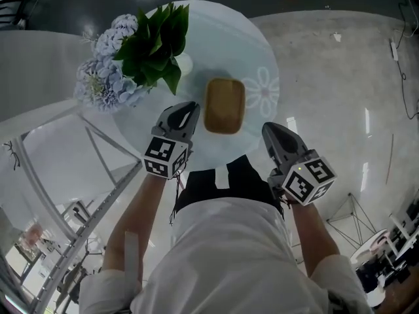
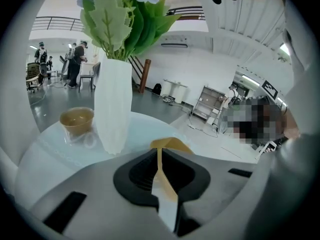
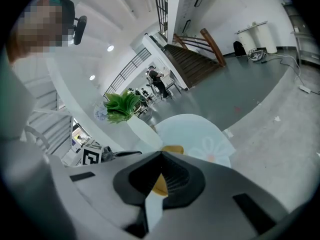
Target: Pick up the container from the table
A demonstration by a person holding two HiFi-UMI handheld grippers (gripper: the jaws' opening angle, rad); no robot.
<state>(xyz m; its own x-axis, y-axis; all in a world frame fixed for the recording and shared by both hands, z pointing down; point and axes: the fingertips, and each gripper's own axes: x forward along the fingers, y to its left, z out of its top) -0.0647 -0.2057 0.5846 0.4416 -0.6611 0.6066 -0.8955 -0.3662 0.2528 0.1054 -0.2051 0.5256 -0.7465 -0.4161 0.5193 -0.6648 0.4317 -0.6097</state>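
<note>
A tan, rounded-rectangular container [image 1: 224, 105] lies on the round pale table [image 1: 262, 51], near its front edge. My left gripper [image 1: 189, 108] hovers just left of the container, its jaws together with nothing held. My right gripper [image 1: 270, 129] is to the container's lower right, beyond the table's edge, also shut and empty. In the left gripper view the container [image 2: 172, 144] peeks over the closed left gripper [image 2: 159, 151]. In the right gripper view the container [image 3: 172, 149] shows just beyond the tip of the closed right gripper [image 3: 161, 155].
A white vase [image 2: 113, 106] with blue flowers [image 1: 105, 74] and green leaves [image 1: 156, 44] stands at the table's back left. A small tan bowl [image 2: 76, 120] sits beside it. A metal rail frame [image 1: 72, 175] runs left of the table; polished floor lies to the right.
</note>
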